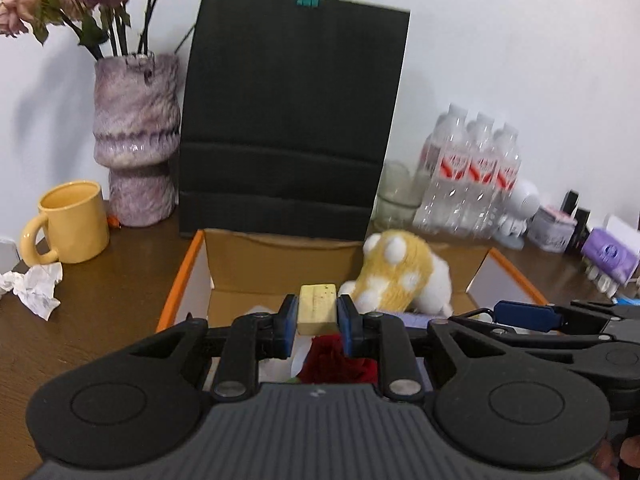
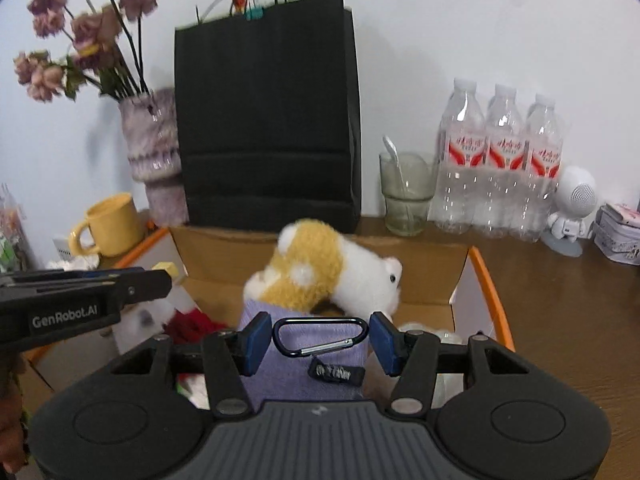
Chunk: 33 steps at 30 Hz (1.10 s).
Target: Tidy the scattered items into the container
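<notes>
- Box [image 1: 188, 276] of brown card with orange edges, open on the brown tabletop [image 1: 100, 312], just in front of a tall black paper bag [image 1: 292, 120].
- Left tool [image 1: 317, 316] clamped on a small pale yellow block [image 1: 317, 308], held over the box.
- Right tool [image 2: 320, 340] with blue pads apart, a black clip ring [image 2: 320, 338] between them; cannot tell if the pads press on it.
- Clip ring above a purple cloth [image 2: 280, 380], with a small dark tag [image 2: 336, 372] just under it.
- Soft toy [image 2: 320, 268], yellow and white, lying inside the box near the back wall.
- Red woolly thing [image 2: 192, 326] also in the box, under the left tool.
- Yellow mug [image 1: 68, 224] and crumpled white paper [image 1: 36, 284] on the tabletop left of the box.
- Fuzzy purple vase [image 1: 136, 140] with dried flowers [image 1: 44, 0] beside the bag.
- Glass [image 2: 406, 196] with a spoon, three clear water bottles [image 2: 500, 164] and a little white robot figure [image 2: 576, 208] off to the right, by the wall.
</notes>
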Tool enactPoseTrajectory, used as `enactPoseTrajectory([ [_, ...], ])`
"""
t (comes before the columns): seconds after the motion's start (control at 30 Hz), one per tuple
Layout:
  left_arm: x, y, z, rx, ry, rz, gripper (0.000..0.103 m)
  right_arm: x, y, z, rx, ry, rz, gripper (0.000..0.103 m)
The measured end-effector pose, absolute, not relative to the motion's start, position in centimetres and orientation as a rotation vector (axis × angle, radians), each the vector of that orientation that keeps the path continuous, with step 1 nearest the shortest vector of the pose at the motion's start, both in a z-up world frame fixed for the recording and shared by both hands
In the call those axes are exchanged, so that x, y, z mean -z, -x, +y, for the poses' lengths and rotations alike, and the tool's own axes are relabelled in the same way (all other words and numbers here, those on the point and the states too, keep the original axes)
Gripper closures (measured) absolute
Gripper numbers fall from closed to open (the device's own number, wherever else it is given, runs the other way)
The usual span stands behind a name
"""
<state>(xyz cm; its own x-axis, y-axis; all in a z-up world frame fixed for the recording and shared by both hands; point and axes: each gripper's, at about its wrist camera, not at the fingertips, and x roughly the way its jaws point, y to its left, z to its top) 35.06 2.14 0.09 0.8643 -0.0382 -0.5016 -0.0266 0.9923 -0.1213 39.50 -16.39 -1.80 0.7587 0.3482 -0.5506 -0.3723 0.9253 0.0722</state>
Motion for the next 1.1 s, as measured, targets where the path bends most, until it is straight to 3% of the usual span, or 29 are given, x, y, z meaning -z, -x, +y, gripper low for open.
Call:
enactPoseTrajectory([
  [0.1,0.2,-35.0,1.9,0.011,0.114,0.538,0.081,2.4,-39.8,-16.5,-0.379,0.044,0.616,0.050],
  [0.13,0.2,-34.9,1.8,0.009,0.108,0.537,0.074,2.5,-39.8,-16.5,-0.379,0.043,0.621,0.049],
  [0.17,0.1,-34.8,1.7,0.004,0.105,0.535,0.066,2.5,-39.8,-16.5,-0.376,0.039,0.625,0.049],
  [0.2,0.0,-34.7,1.7,-0.006,0.105,0.531,0.044,2.5,-39.7,-16.6,-0.372,0.034,0.626,0.043],
  [0.23,-0.1,-34.5,1.7,-0.017,0.103,0.523,0.031,2.4,-39.6,-16.7,-0.367,0.032,0.628,0.036],
  [0.27,-0.3,-34.3,1.7,-0.025,0.099,0.513,0.023,2.3,-39.5,-16.8,-0.360,0.033,0.628,0.019],
  [0.3,-0.5,-34.1,1.8,-0.028,0.098,0.504,0.019,2.2,-39.3,-16.9,-0.354,0.035,0.624,0.010],
  [0.33,-0.7,-33.9,1.9,-0.031,0.101,0.497,0.008,2.0,-39.1,-17.1,-0.351,0.038,0.620,0.010],
  [0.4,-1.2,-33.6,2.1,-0.037,0.103,0.483,0.000,1.5,-38.8,-17.3,-0.350,0.035,0.618,0.007],
  [0.47,-1.6,-33.3,2.2,-0.041,0.103,0.476,0.000,1.1,-38.5,-17.5,-0.350,0.029,0.621,0.000],
  [1.1,-3.5,-27.8,2.1,-0.004,0.140,0.474,0.000,-2.0,-33.8,-19.1,-0.317,0.008,0.613,0.000],
])
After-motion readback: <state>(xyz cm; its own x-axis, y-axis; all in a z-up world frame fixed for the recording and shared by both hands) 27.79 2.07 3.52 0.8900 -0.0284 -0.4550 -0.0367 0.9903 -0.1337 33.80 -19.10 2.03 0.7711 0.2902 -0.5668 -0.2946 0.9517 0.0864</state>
